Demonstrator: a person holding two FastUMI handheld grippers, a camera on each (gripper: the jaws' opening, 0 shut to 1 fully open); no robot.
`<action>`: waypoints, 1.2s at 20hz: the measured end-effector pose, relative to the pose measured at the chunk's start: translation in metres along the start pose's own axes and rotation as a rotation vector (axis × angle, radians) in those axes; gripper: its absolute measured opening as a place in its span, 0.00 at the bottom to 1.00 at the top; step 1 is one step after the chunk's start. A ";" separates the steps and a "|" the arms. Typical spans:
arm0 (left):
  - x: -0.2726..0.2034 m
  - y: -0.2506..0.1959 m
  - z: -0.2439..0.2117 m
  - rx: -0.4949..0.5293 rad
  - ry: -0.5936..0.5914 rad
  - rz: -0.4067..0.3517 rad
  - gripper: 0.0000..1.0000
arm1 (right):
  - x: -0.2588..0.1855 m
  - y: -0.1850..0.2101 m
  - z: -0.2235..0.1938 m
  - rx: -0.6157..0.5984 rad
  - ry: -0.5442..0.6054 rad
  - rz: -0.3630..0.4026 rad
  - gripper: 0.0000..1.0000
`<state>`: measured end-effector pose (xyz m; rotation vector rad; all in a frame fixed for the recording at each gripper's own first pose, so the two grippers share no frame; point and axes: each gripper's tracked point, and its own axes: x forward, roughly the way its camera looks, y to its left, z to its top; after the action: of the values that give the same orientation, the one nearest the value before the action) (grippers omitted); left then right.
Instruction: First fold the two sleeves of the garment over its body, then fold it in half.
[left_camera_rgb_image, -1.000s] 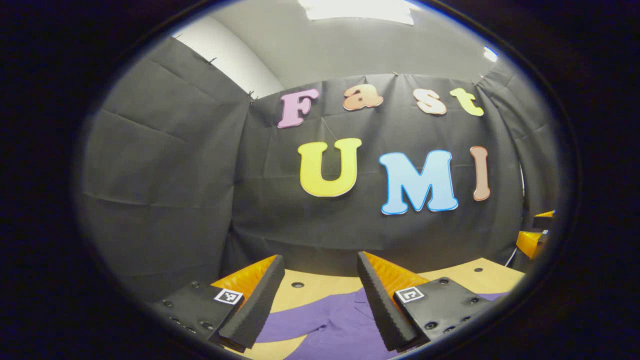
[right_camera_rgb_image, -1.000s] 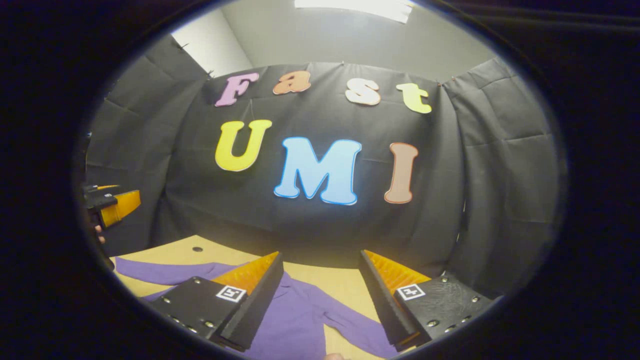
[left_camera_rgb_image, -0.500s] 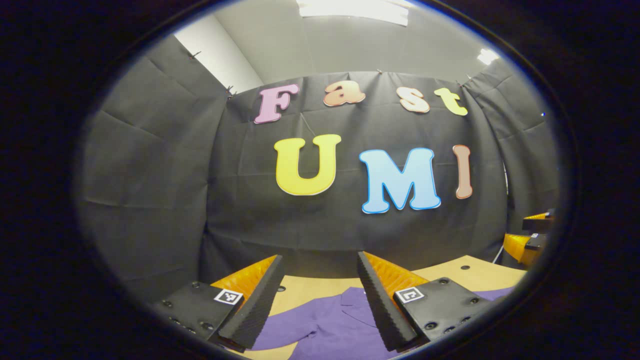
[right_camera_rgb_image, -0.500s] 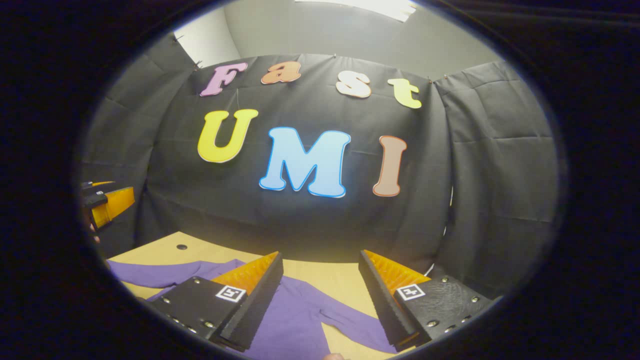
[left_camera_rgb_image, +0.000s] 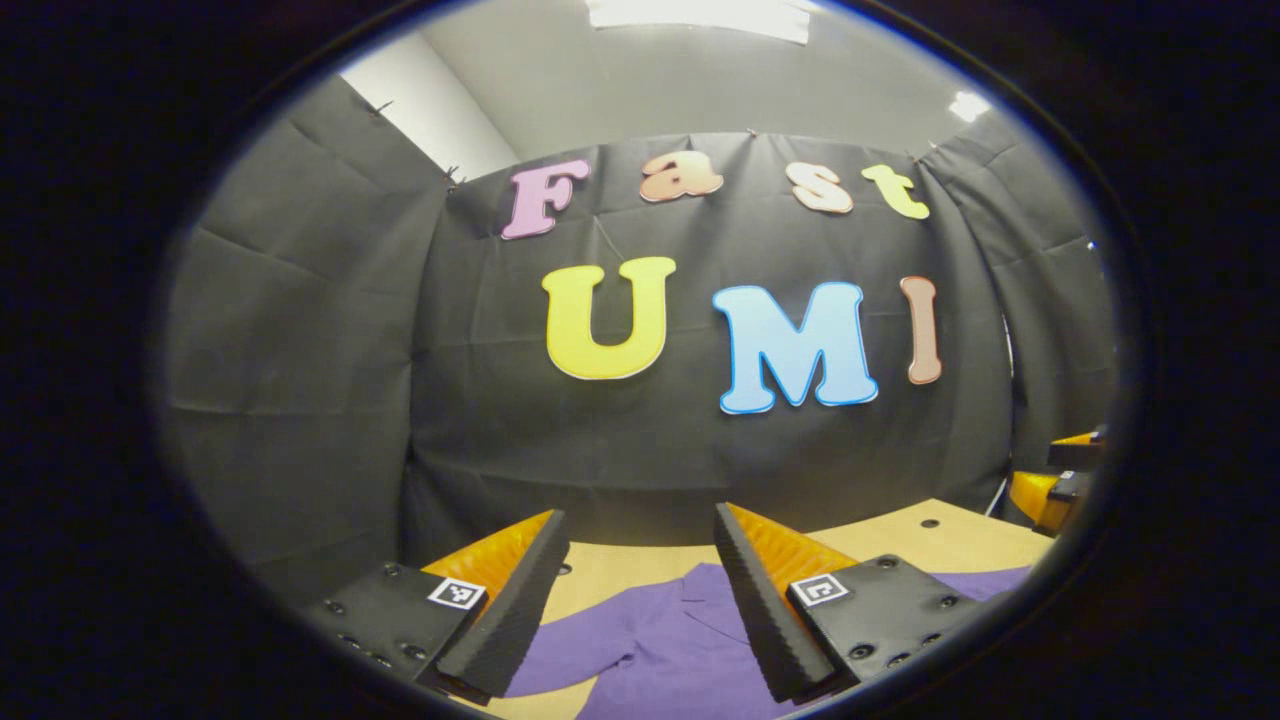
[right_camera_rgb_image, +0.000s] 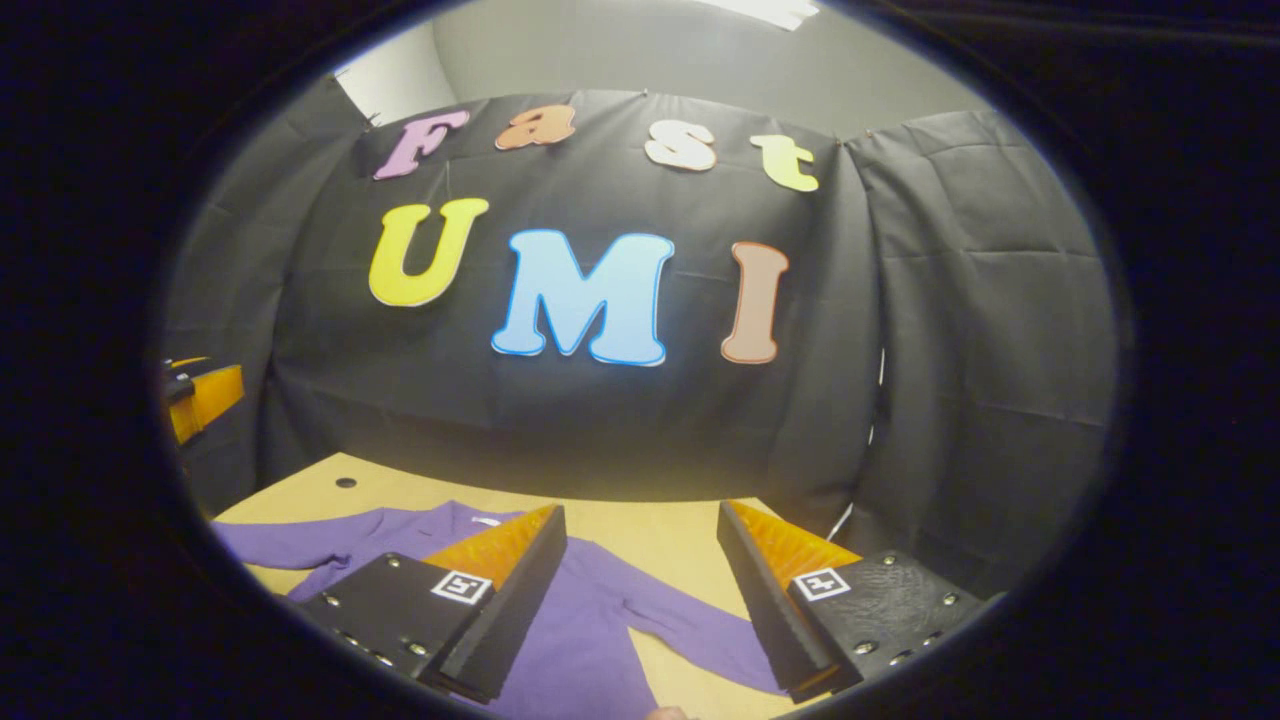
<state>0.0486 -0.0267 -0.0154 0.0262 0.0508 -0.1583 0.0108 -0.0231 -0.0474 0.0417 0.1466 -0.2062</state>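
garment: purple long-sleeved shirt (right_camera_rgb_image: 590, 630) lies flat on the tan table (right_camera_rgb_image: 660, 535), collar toward the booth wall, both sleeves spread out to the sides. I also see it under my left gripper (left_camera_rgb_image: 635, 590), collar area between the fingers.
left gripper: jaws wide apart, holding nothing, above the cloth.
right gripper (right_camera_rgb_image: 640, 590): jaws wide apart too, empty, over the shirt's right shoulder and sleeve (right_camera_rgb_image: 690, 630).
handling: I judge it thin, light, limp fabric. No stiffness, so it will drape and drag, and a fold can creep on the smooth tabletop. Not fragile.
grip point: I'd pinch each sleeve near the cuff, one layer only, lift low, lay it across the body.
hidden: both cuffs and the hem are cut off at the view edges; can't tell where the cuffs end. My own fingers cover part of the body. Height over the cloth is hard to read.
other: the opposite gripper is just a sliver at the edge of each view (right_camera_rgb_image: 200, 395), state unreadable there.
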 end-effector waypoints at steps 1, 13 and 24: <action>0.000 -0.001 -0.001 -0.003 0.007 0.003 0.94 | 0.001 -0.007 -0.008 0.003 0.023 -0.016 0.94; 0.000 0.000 -0.008 0.015 0.029 0.027 0.95 | 0.005 -0.106 -0.130 0.135 0.353 -0.268 0.94; 0.001 0.016 -0.021 0.041 0.076 0.087 0.94 | 0.005 -0.163 -0.265 0.272 0.665 -0.425 0.94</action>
<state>0.0507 -0.0102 -0.0361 0.0748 0.1218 -0.0714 -0.0556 -0.1682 -0.3140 0.3531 0.7937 -0.6336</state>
